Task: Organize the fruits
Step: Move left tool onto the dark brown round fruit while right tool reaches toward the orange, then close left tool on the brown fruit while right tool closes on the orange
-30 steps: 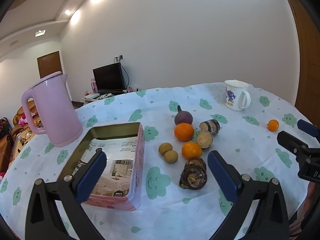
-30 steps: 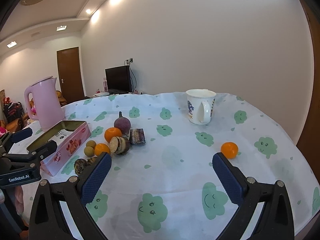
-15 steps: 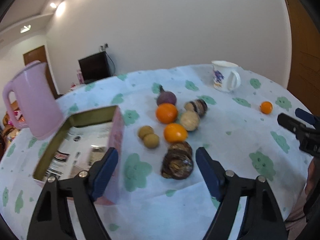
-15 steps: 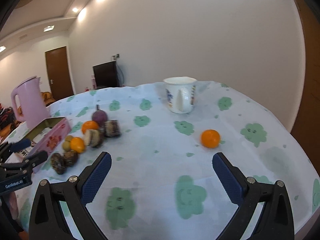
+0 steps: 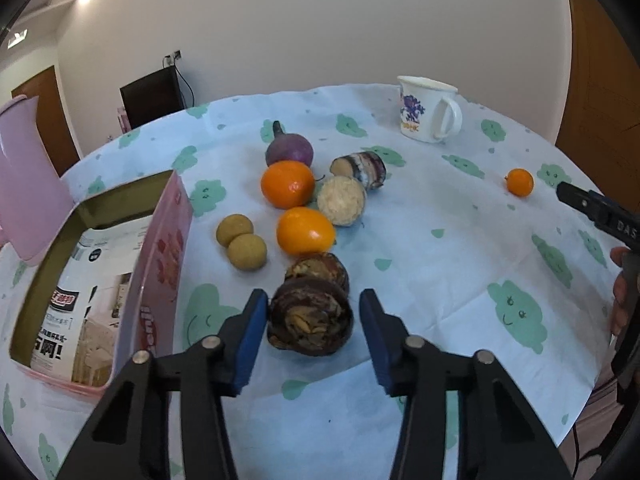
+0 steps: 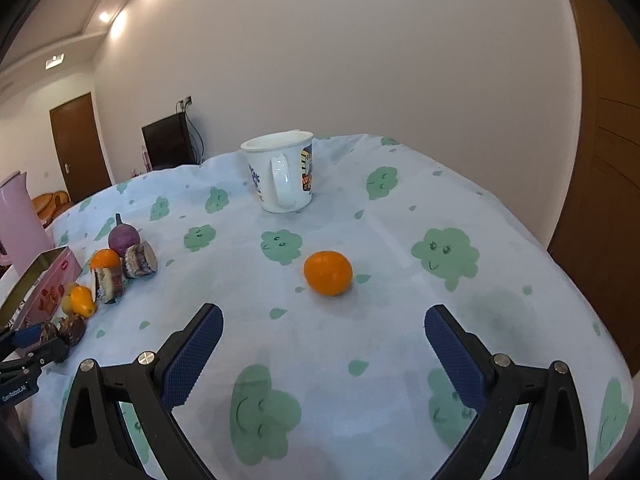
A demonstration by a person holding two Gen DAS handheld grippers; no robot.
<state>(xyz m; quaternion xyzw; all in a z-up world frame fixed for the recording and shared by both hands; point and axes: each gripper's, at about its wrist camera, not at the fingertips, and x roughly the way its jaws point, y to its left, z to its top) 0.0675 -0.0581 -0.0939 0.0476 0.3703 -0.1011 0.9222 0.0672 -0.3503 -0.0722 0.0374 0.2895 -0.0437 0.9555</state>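
My left gripper [image 5: 313, 322] has advanced; its fingers have narrowed around the dark brown fruit [image 5: 310, 320], gaps either side. My right gripper [image 6: 323, 333], fingers wide, has neared the lone orange [image 6: 328, 273]. On the counter [image 5: 440, 264], the pink tin [image 5: 160, 240] holds printed packets.

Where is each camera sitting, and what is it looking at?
Left wrist view: sits on the left gripper, facing over its open blue pads at a dark brown fruit between them, beside the pink tin.
Right wrist view: sits on the right gripper, open, facing a lone orange and the white mug.
Both views share the mug, lone orange and fruit cluster, and each glimpses the other gripper.
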